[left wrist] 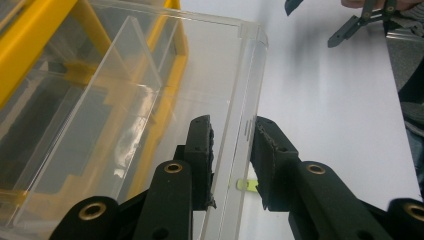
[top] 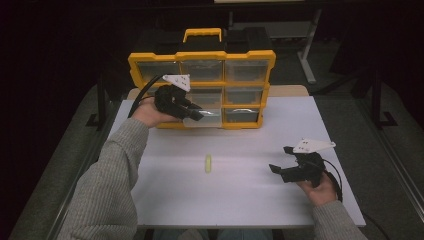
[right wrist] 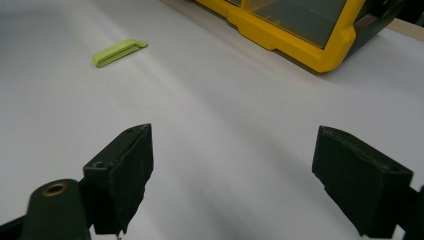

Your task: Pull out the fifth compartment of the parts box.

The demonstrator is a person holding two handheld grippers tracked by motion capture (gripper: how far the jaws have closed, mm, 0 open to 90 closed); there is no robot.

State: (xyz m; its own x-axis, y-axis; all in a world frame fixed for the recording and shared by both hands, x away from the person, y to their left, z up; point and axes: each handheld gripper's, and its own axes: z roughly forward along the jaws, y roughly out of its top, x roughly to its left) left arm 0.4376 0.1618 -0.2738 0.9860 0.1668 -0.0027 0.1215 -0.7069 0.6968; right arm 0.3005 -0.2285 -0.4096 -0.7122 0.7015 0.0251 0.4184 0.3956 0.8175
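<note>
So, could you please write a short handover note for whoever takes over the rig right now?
Left gripper: shut on the front wall of the clear drawer, which is pulled partly out of the yellow organizer.
Right gripper: open, holding nothing, low over the white table.
Small green clip: lying on the table, untouched.
Done: drawer opened part way.
Left, probably: put the clip in the drawer and push it shut.

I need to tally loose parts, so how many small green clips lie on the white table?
1: the green clip lies mid-table, between the grippers. More may sit hidden inside the yellow organizer.
</note>
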